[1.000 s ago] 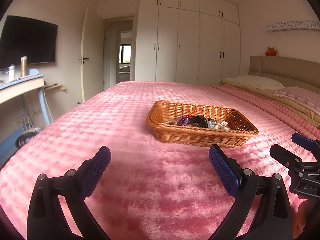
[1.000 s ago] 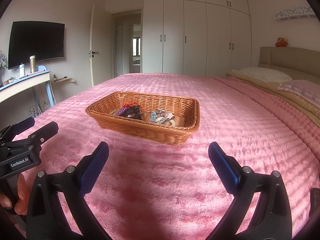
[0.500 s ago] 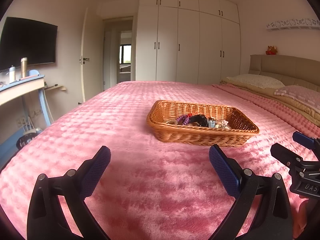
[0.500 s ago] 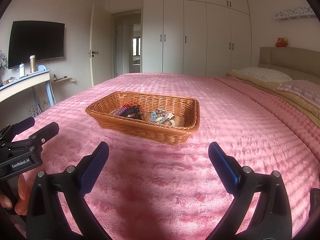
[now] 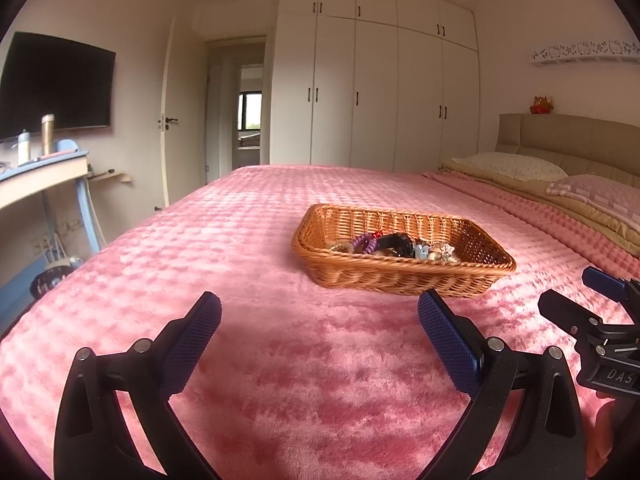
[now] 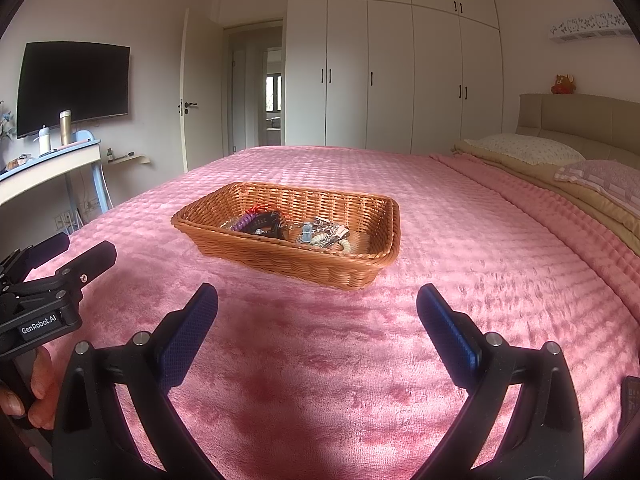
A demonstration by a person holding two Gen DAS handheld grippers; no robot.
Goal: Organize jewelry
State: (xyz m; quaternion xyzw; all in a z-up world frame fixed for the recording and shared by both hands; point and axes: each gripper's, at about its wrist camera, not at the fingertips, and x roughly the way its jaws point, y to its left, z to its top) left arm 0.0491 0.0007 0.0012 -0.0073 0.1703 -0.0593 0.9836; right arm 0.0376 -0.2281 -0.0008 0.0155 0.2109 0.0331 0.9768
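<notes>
Almost nothing has moved: your left tool (image 5: 319, 318) and right tool (image 6: 317, 310) hover released over the bed (image 6: 460, 240). Jewelry (image 6: 294, 232) lies heaped inside the basket (image 6: 280, 258); judged light, tangle-prone, delicate, so pinch one piece's band.

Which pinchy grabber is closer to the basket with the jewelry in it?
Hard to tell; they look about equal. The left gripper sits before the basket, which lies ahead to its right. From the right gripper, it lies ahead, slightly left.
</notes>
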